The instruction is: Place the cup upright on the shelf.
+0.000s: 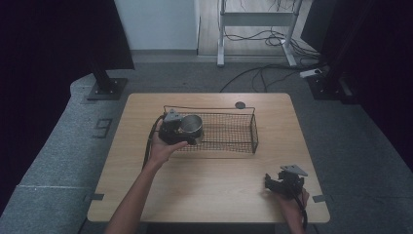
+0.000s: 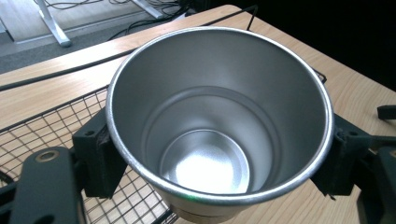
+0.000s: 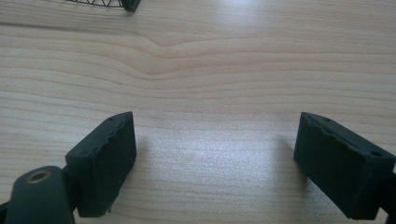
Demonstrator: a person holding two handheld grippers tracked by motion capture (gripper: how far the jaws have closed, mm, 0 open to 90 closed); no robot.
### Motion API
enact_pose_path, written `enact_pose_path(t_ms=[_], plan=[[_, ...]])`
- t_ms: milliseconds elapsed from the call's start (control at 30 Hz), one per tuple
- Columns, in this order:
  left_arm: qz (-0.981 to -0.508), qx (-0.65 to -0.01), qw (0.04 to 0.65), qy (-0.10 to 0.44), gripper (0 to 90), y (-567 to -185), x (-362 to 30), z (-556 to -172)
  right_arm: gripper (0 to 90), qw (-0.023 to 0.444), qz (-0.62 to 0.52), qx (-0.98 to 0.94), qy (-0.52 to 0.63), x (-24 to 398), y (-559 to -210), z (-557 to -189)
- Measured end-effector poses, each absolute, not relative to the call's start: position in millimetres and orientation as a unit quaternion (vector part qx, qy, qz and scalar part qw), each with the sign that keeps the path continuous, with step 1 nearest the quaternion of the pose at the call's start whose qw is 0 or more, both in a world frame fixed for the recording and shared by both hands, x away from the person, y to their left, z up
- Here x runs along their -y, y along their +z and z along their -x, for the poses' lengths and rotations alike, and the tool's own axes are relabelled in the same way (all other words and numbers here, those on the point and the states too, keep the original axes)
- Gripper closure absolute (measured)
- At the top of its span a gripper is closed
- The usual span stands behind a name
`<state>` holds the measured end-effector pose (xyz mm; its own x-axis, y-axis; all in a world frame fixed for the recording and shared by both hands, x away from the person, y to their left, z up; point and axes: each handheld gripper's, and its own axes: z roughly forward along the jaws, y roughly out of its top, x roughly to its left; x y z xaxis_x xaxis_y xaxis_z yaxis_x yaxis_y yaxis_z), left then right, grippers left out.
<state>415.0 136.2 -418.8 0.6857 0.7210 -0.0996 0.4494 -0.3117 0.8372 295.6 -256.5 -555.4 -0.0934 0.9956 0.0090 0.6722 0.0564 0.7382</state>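
Note:
A shiny steel cup [image 1: 193, 124] is held at the left end of a black wire basket [image 1: 229, 132], its open mouth tilted toward the person. My left gripper [image 1: 187, 130] is shut on it. In the left gripper view the two black pads press the cup [image 2: 219, 121] from either side, just under its rim, with basket mesh [image 2: 42, 135] beneath. The cup is empty. I cannot tell whether it touches the basket. My right gripper [image 1: 277, 183] is open low over the table's front right, and bare wood lies between its fingers [image 3: 105, 158].
The wooden table [image 1: 204, 170] has a small black round disc [image 1: 240, 105] at its back edge. A corner of the basket [image 3: 126, 4] lies ahead of the right gripper. Cables [image 1: 263, 73] and a desk frame [image 1: 221, 34] are on the floor beyond.

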Motion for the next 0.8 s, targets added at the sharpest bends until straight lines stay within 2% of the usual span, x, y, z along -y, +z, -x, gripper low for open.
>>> enact_pose_path(t_ms=[800], plan=[[-0.802, -0.371, 0.446, 0.141, 18.9, -405.9, -124.1, -436.9, 12.7, 0.269, -0.617, -0.675, 0.302, 256.5, -555.5, -295.6]])
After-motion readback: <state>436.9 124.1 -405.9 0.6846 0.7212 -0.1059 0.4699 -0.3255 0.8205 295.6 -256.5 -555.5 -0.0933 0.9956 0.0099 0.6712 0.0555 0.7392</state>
